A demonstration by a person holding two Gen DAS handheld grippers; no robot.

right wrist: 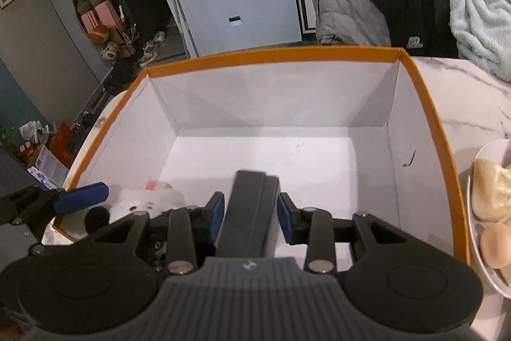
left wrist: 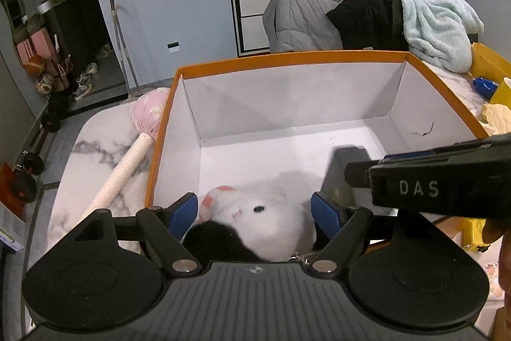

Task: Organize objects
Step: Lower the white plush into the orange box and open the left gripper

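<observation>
A marble table (left wrist: 95,149) bears an orange box (left wrist: 287,58). Inside it, the left gripper (left wrist: 255,213) clasps a plush (left wrist: 271,219); the right gripper (right wrist: 250,213) grips a dark block (right wrist: 249,213).

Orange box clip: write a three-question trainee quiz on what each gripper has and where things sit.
1. True or false: the plush toy sits between the left gripper fingers, inside the orange box.
2. What lies between the right gripper fingers?
A. egg
B. dark grey block
C. towel
3. Which side of the box is the pink-headed mallet on in the left wrist view?

Key: 1 true; 2 B; 3 left, outside, on the marble table.
</observation>
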